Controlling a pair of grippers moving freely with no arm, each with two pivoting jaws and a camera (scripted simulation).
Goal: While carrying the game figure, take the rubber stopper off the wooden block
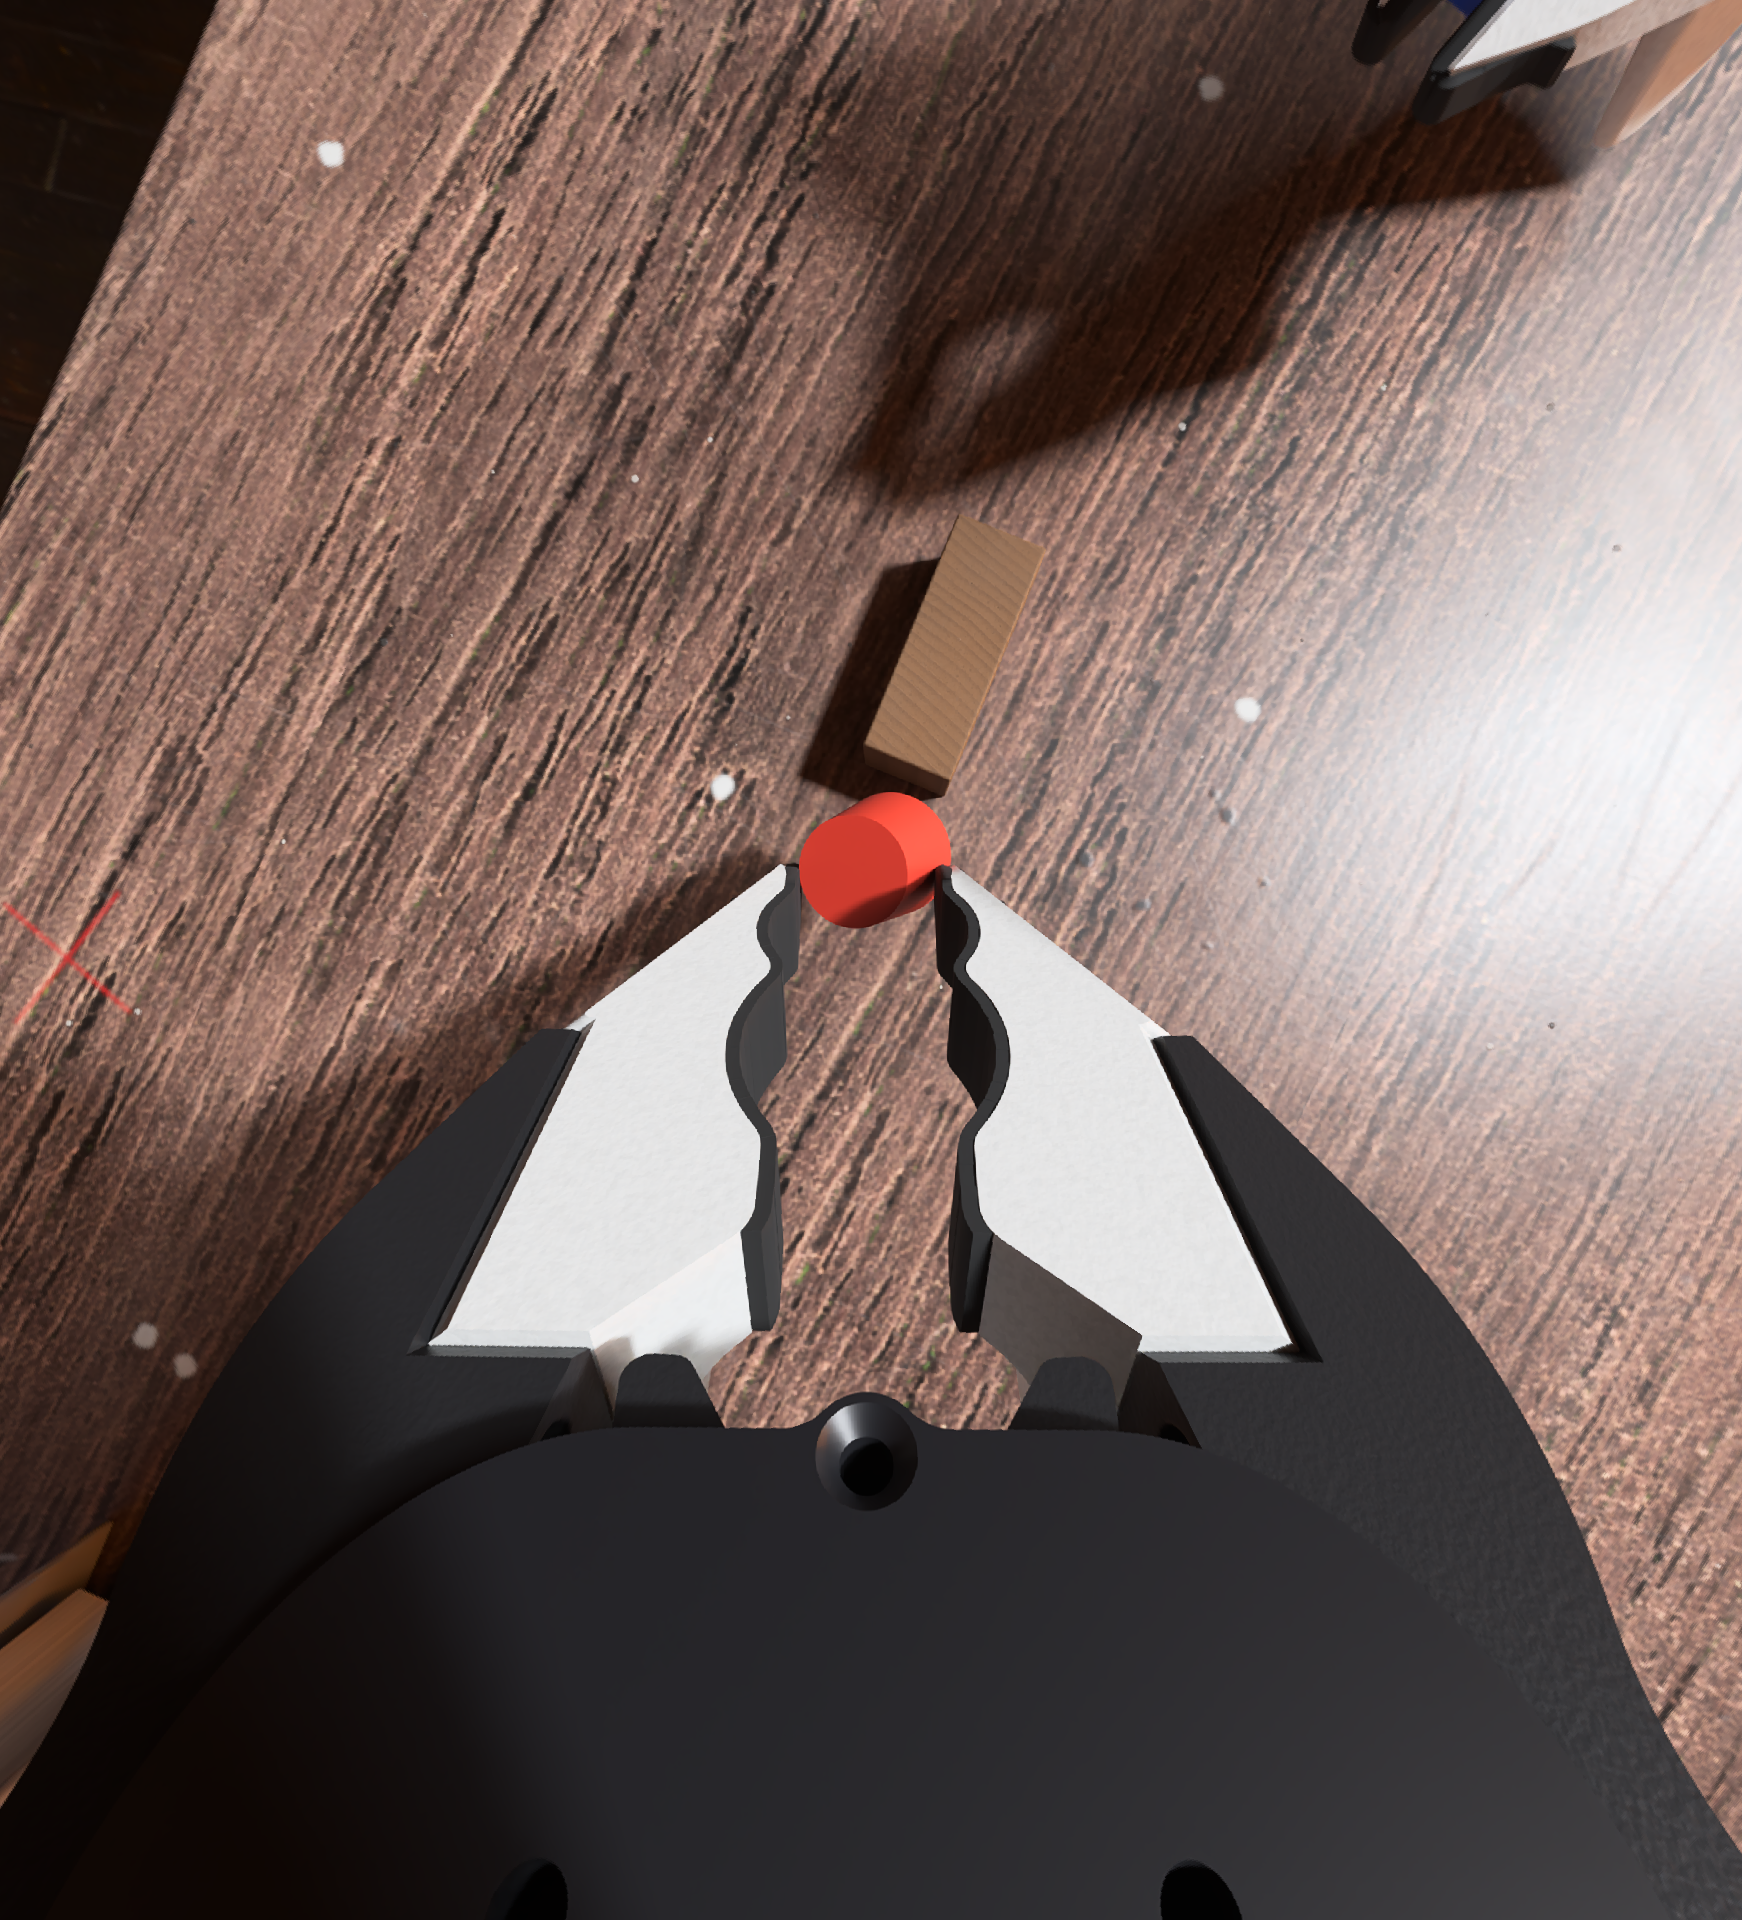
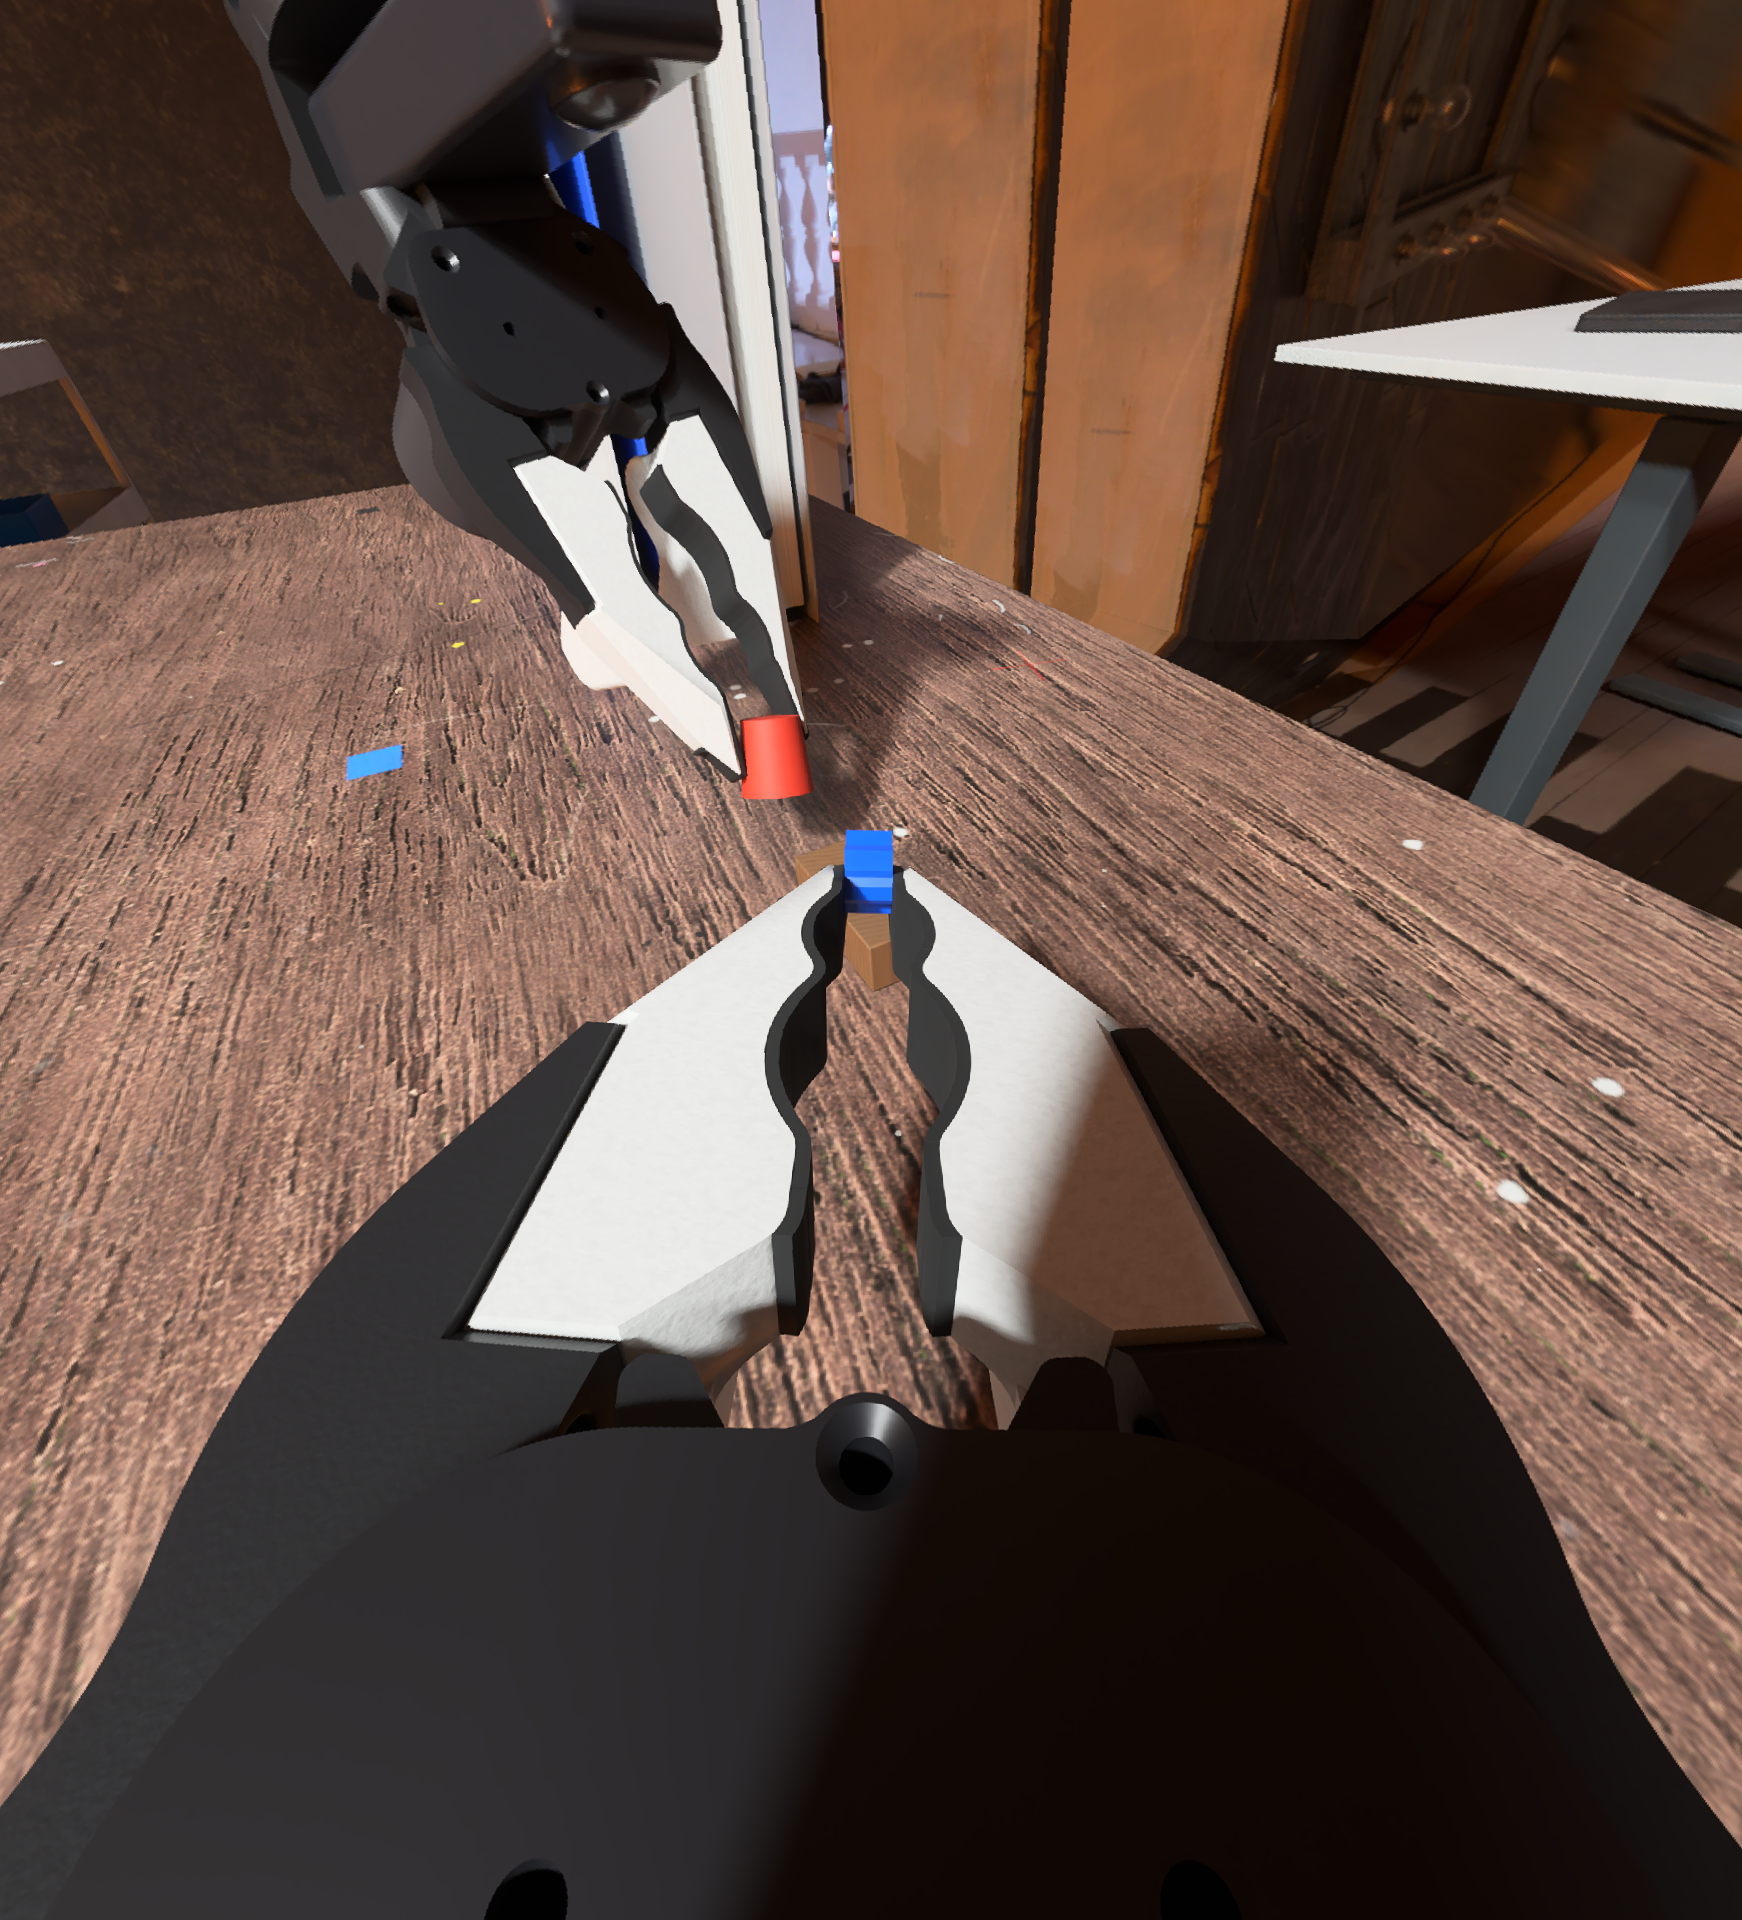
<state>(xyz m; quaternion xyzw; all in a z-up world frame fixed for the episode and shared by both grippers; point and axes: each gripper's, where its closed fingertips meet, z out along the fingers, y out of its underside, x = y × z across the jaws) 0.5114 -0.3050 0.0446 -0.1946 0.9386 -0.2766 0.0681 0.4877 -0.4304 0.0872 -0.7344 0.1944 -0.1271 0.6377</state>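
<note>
My left gripper (image 1: 869, 875) is shut on the red rubber stopper (image 1: 873, 858) and holds it above the table, off the wooden block (image 1: 953, 657), which lies flat just beyond it. In the right wrist view the left gripper (image 2: 773, 743) holds the stopper (image 2: 773, 756) by its top, a little above the tabletop. My right gripper (image 2: 868, 878) is shut on the small blue game figure (image 2: 868, 869). The wooden block (image 2: 872, 956) shows partly behind and between its fingers.
The brown wooden table (image 1: 431, 623) has a faint red cross mark (image 1: 67, 958) at the left. A blue patch (image 2: 374, 762) lies on the table at the left. The table's right edge (image 2: 1366, 769) drops to the floor. A white desk (image 2: 1573, 364) stands beyond.
</note>
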